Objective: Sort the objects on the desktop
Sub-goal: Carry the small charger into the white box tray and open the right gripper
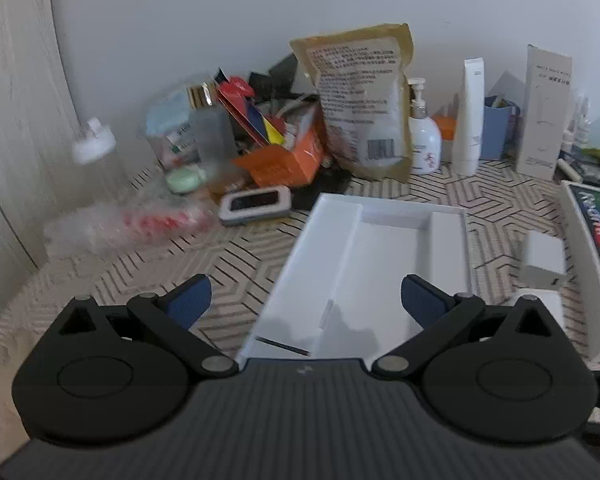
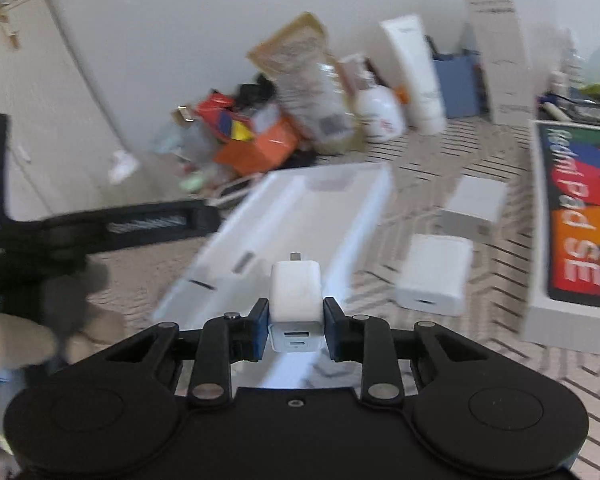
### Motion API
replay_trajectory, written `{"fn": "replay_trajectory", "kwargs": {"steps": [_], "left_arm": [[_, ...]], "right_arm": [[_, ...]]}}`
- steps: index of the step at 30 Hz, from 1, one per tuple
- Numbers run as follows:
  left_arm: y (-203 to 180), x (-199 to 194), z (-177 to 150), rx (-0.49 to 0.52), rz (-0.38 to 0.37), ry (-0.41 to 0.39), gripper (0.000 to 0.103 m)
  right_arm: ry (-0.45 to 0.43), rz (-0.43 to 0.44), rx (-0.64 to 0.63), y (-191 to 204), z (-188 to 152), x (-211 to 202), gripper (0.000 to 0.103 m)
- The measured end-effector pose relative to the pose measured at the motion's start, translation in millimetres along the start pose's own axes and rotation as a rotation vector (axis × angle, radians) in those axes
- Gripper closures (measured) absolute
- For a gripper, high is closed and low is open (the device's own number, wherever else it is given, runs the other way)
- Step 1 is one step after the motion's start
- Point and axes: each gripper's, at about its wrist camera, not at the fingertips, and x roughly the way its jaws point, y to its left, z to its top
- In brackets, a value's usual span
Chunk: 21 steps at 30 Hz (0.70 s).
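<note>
Right hand-held gripper (image 2: 296,322): clamped on a small white charger (image 2: 296,292), pads on its two flat sides, prongs pointing forward; held above the near end of the white tray (image 2: 352,196).
Left hand-held gripper (image 1: 306,300): jaws wide apart, holding nothing, poised over the tray's (image 1: 380,248) near end.
Tray: open, compartments bare, lying mid-bench on the patterned cloth (image 1: 228,260).
Neighbours: a larger white adapter (image 2: 434,276) and a small grey box (image 2: 476,204) lie just right of the tray; tablet box (image 2: 576,216) at the bench's right edge.
Risk, grip: the charger is smooth and held only near its rear; a tilt could let it slip.
Risk, placement: released high or off-line, it may strike the tray wall and land on the cloth.
Risk, crowding: both grippers share the tray's near end; contact is likely.
Risk, view: the right view is blurred, so alignment is uncertain.
</note>
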Motion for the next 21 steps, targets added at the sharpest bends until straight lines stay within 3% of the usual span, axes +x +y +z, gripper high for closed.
{"fn": "replay_trajectory", "kwargs": {"steps": [5, 10, 13, 17, 21], "left_arm": [[19, 2, 2, -0.096, -0.028, 0.005, 0.000], [31, 11, -2, -0.150, 0.017, 0.034, 0.000], [35, 16, -2, -0.182, -0.007, 0.048, 0.000], [43, 23, -4, -0.211, -0.001, 0.071, 0.000], [43, 23, -5, -0.214, 0.007, 0.070, 0.000]], "right_arm": [[0.068, 0.017, -0.048, 27, 9, 29, 0.071], [0.122, 0.047, -0.134, 46, 12, 52, 0.071], [0.152, 0.082, -0.211, 56, 10, 63, 0.071], [0.139, 0.077, -0.342, 64, 3, 69, 0.071], [0.168, 0.135, -0.372, 60, -1, 65, 0.071]]}}
